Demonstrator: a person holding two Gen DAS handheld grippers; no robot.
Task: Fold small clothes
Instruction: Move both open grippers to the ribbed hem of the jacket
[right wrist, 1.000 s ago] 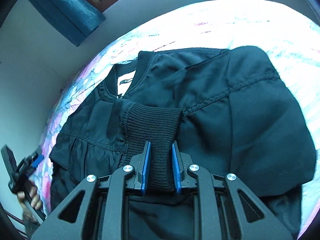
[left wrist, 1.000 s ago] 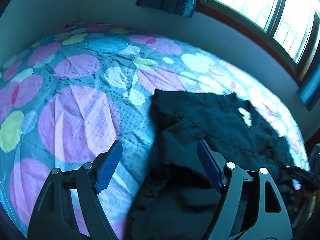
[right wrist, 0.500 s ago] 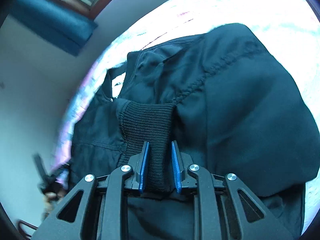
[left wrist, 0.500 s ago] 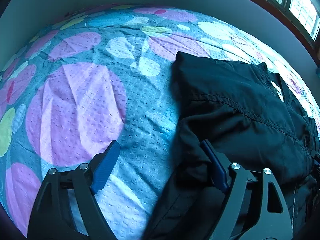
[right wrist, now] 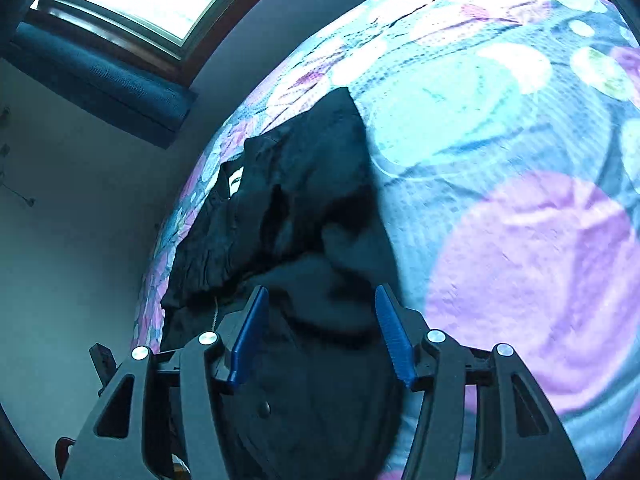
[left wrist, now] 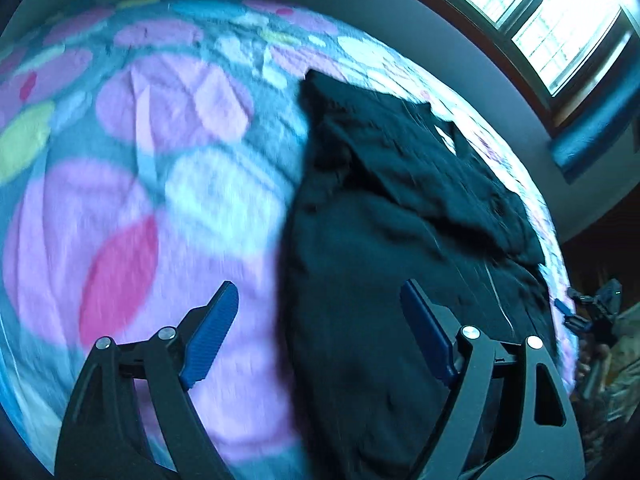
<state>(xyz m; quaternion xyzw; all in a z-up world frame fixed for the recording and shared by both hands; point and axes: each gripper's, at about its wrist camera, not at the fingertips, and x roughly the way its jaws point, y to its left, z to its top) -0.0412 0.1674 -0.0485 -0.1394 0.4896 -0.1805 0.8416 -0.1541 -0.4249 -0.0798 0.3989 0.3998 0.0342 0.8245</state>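
Observation:
A small black jacket (left wrist: 400, 208) lies crumpled on the patterned bedspread (left wrist: 140, 140), its collar with a white label (left wrist: 444, 136) toward the window. My left gripper (left wrist: 320, 320) hovers open over the jacket's left edge; half the gap shows bedspread, half black cloth, and neither pad touches anything. In the right wrist view the jacket (right wrist: 304, 184) runs from the collar label (right wrist: 236, 180) down under my right gripper (right wrist: 320, 332). Its jaws are opening, black cloth lies between the blue pads (right wrist: 248, 336) and they do not press on it. The right gripper (left wrist: 592, 312) also shows at the bed's right edge.
The bedspread (right wrist: 520, 240) with pink, white and yellow circles stretches wide beside the jacket. A grey wall and a bright window (left wrist: 560, 20) with a blue curtain (right wrist: 100, 76) stand behind the bed. The bed's edge runs close along the jacket's far side.
The right gripper has let go of the ribbed cuff it was shut on, and its jaws have spread. Both views have swung across the bed; the left gripper stays open.

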